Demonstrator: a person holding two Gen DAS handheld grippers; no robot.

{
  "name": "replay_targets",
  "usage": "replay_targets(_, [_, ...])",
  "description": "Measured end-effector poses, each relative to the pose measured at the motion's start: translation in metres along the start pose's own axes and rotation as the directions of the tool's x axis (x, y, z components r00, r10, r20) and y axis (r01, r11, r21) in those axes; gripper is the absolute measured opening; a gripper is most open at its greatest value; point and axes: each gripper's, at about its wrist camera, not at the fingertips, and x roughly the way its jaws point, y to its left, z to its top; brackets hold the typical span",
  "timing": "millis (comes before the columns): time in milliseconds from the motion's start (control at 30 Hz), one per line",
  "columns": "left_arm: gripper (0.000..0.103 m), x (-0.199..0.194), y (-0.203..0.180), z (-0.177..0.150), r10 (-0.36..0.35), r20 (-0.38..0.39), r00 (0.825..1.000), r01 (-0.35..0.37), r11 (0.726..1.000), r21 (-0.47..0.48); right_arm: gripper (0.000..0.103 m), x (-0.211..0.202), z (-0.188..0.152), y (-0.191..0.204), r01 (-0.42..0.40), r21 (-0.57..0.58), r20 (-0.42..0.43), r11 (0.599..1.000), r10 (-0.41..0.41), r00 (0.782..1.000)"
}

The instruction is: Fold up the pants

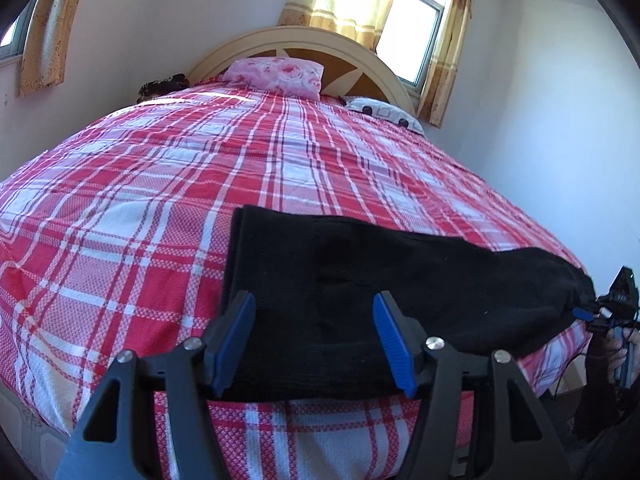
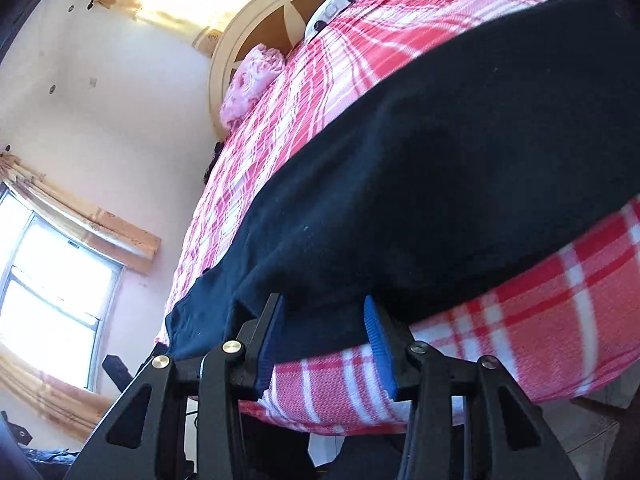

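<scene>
We read left to right. In the left wrist view, lower left of centre, the left gripper (image 1: pixel 314 344) stands with its jaws about half apart, straddling the near edge of the black pants (image 1: pixel 360 280). The blue pads (image 1: pixel 390 336) flank the fabric but do not press on it, so nothing is held.

The pants lie along the near edge of the red plaid bedspread (image 1: pixel 140 200), stretching toward the lower right of that frame. There the right gripper (image 1: pixel 588 312) meets the far end.

In the right wrist view, bottom centre, the right gripper's jaws sit moderately apart at the hem; whether it grips, we cannot tell.

Risks, as we judge them:
- closing on the bedspread along with the pants
- pants sliding off the overhanging edge
- uneven lift skewing the fold
</scene>
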Motion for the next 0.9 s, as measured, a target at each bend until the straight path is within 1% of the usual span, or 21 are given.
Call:
replay_targets(100, [0.064,0.01,0.0,-0.002,0.024,-0.006,1.0,-0.024,0.999,0.027,0.043,0.0,0.006,-0.011,-0.053,0.08,0.049,0.995,0.049,0.998])
replay_targets(133, [0.064,0.011,-0.001,-0.002,0.031,-0.004,1.0,-0.03,0.999,0.036,0.037,0.001,0.006,-0.011,-0.053,0.074,0.061,0.996,0.049,0.997])
replay_targets(167, [0.066,0.012,-0.003,-0.001,0.033,-0.005,0.999,-0.032,0.998,0.046,0.015,0.003,0.007,-0.008,-0.017,0.048,0.065,0.999,0.014,0.998])
replay_targets(200, [0.067,0.012,-0.004,0.0,0.031,-0.006,1.0,-0.03,0.998,0.051,0.005,0.004,0.006,-0.005,-0.007,0.035,0.061,0.999,0.005,0.998])
replay_targets(233, [0.068,0.012,-0.004,0.001,0.032,-0.006,0.999,-0.032,0.998,0.053,0.003,0.001,0.006,-0.001,-0.028,0.019,0.062,0.999,0.027,0.998])
replay_targets(300, [0.068,0.013,-0.004,0.002,0.035,-0.011,0.999,-0.034,0.997,0.062,0.003,-0.011,0.008,0.013,-0.067,-0.039,0.084,0.997,0.07,0.994])
replay_targets(333, [0.068,0.013,-0.003,0.001,0.037,-0.01,0.999,-0.036,0.997,0.067,0.003,-0.02,0.01,0.019,-0.103,-0.059,0.102,0.993,0.108,0.989])
replay_targets(367, [0.068,0.013,-0.002,0.002,0.036,-0.01,0.999,-0.036,0.997,0.066,0.003,-0.031,0.011,0.024,-0.15,-0.07,0.124,0.986,0.158,0.98])
replay_targets(400, [0.068,0.013,-0.001,0.001,0.035,-0.009,0.999,-0.034,0.997,0.062,0.003,-0.039,0.013,0.028,-0.179,-0.077,0.143,0.981,0.188,0.972])
replay_targets(433, [0.068,0.013,0.0,0.001,0.035,-0.007,0.999,-0.034,0.998,0.061,0.003,-0.043,0.015,0.029,-0.175,-0.079,0.143,0.981,0.185,0.972])
replay_targets(533, [0.068,0.016,0.001,0.002,0.039,-0.001,0.999,-0.039,0.997,0.06,0.003,-0.036,0.018,0.016,-0.104,-0.038,0.114,0.994,0.108,0.988])
replay_targets(567, [0.068,0.016,0.001,0.002,0.038,0.0,0.999,-0.038,0.998,0.056,0.003,-0.028,0.018,0.008,-0.072,-0.01,0.085,0.997,0.073,0.994])
replay_targets(600, [0.068,0.015,0.001,0.002,0.038,0.0,0.999,-0.038,0.998,0.058,0.003,-0.018,0.015,0.001,-0.033,-0.008,0.022,0.999,0.033,0.999])
replay_targets(633, [0.068,0.016,0.001,0.002,0.038,-0.001,0.999,-0.038,0.997,0.061,0.003,-0.01,0.01,-0.005,-0.016,-0.004,-0.032,1.0,0.015,0.999])
replay_targets(667, [0.068,0.016,0.001,0.002,0.036,-0.002,0.999,-0.036,0.997,0.065,0.004,-0.004,0.006,-0.009,0.017,-0.005,-0.06,1.0,-0.017,0.998])
replay_targets(700, [0.068,0.016,0.002,0.002,0.035,-0.002,0.999,-0.035,0.997,0.067,0.004,-0.004,0.004,-0.01,0.035,-0.02,-0.061,0.999,-0.036,0.997])
replay_targets(733, [0.068,0.016,0.002,0.002,0.035,-0.002,0.999,-0.034,0.997,0.069,0.004,-0.007,0.005,-0.01,0.028,-0.022,-0.05,0.999,-0.029,0.998])
replay_targets(800, [0.068,0.017,0.001,0.003,0.039,-0.006,0.999,-0.038,0.997,0.072,0.011,-0.014,0.008,-0.012,0.038,-0.016,-0.026,0.999,-0.039,0.999])
replay_targets(833, [0.068,0.017,0.0,0.005,0.048,-0.014,0.999,-0.047,0.997,0.066,0.022,-0.018,0.01,-0.013,0.042,-0.02,-0.015,0.999,-0.042,0.999])
replay_targets(867, [0.068,0.015,-0.003,0.006,0.056,-0.018,0.998,-0.055,0.996,0.069,0.028,-0.02,0.01,-0.014,0.045,-0.022,-0.016,0.999,-0.045,0.999])
replay_targets(900, [0.068,0.01,-0.01,0.008,0.053,-0.008,0.999,-0.052,0.995,0.087,0.029,-0.023,0.011,-0.014,0.062,-0.023,-0.021,0.998,-0.063,0.998])
